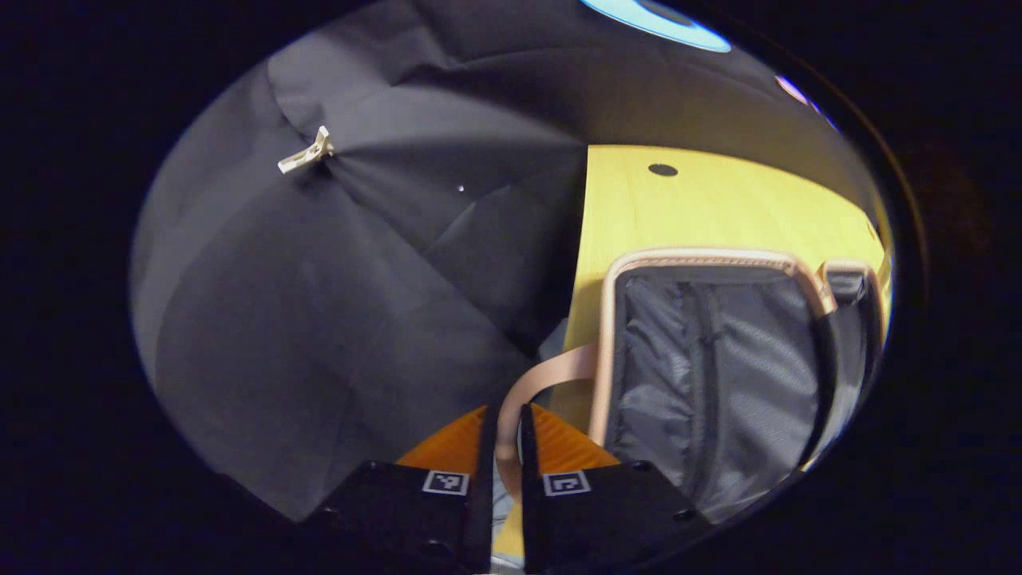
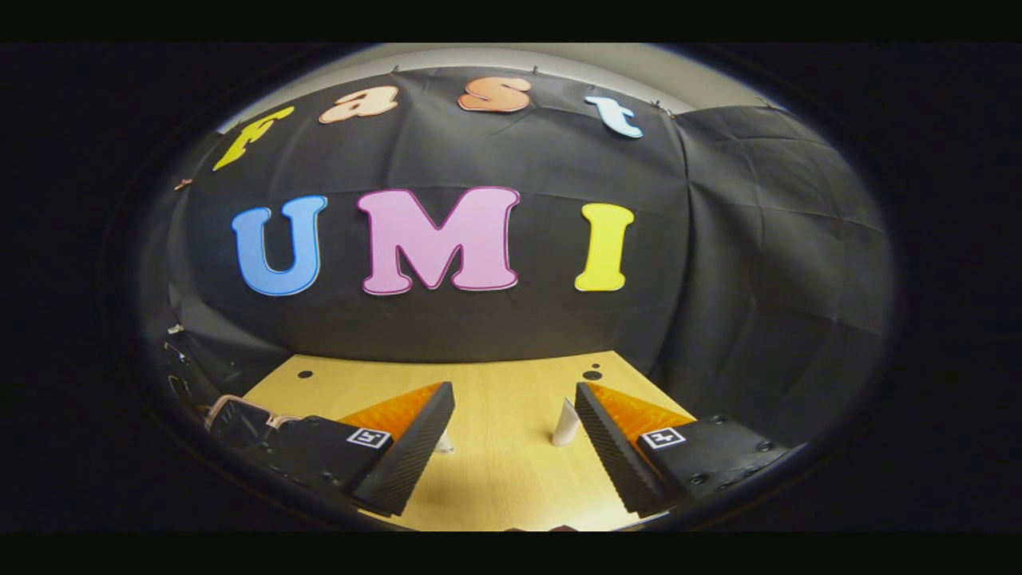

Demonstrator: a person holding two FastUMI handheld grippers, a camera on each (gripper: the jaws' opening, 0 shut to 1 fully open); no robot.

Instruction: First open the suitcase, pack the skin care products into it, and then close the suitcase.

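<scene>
left claw seems clamped on suitcase's soft strap handle; light lid, lift there. right claw apart.

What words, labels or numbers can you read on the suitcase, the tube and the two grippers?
No readable text on these.
Suitcase and its handle: no print visible.
White tube: too small to tell.
Square tags on the left gripper and the right gripper: black-and-white patterns, no letters or numbers.
</scene>
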